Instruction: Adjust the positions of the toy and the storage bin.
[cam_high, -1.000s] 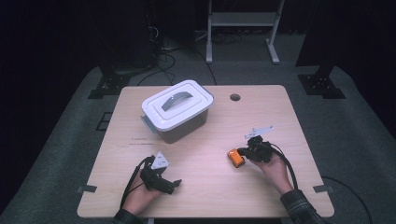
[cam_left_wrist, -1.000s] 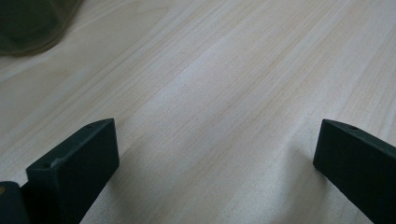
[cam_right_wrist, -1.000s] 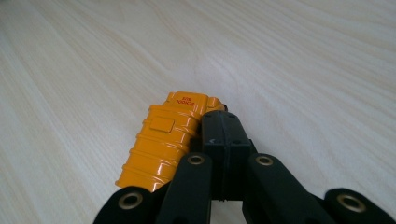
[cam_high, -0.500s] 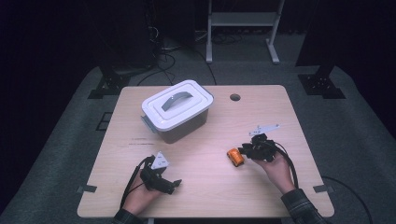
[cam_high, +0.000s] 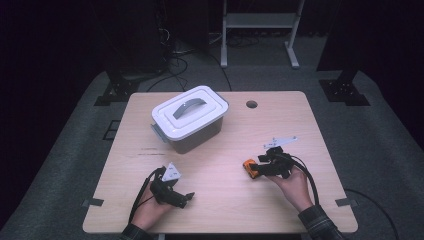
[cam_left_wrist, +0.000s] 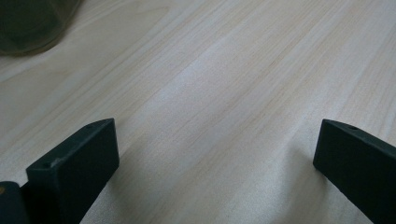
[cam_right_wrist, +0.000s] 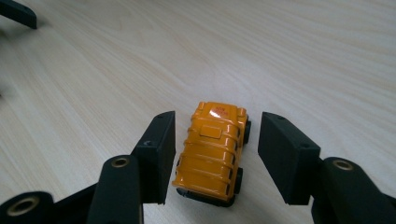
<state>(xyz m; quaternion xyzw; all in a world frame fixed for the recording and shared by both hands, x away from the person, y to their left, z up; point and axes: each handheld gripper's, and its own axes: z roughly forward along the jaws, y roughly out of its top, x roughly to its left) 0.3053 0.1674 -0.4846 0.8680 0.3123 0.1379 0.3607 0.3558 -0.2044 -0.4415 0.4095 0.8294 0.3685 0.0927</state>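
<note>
A small orange toy car (cam_right_wrist: 212, 151) stands on the wooden table, right of the middle in the high view (cam_high: 249, 168). My right gripper (cam_right_wrist: 217, 135) is open and straddles the car, one black jaw along each side. The left jaw is almost touching it and a narrow gap shows at the right jaw. From above, the right gripper (cam_high: 256, 169) points left, held by a hand. My left gripper (cam_high: 187, 198) lies low near the front edge, pointing right. Its jaws (cam_left_wrist: 215, 140) are wide open over bare wood.
A grey storage box with a white lid and grey handle (cam_high: 189, 117) stands at the back left of the table (cam_high: 225, 210); its dark corner (cam_left_wrist: 28, 23) shows in the left gripper view. A cable hole (cam_high: 251, 104) is at the back. Dark floor surrounds the table.
The right hand and gripper have shifted only slightly at the orange car, which stays in place. The left gripper has not moved.
</note>
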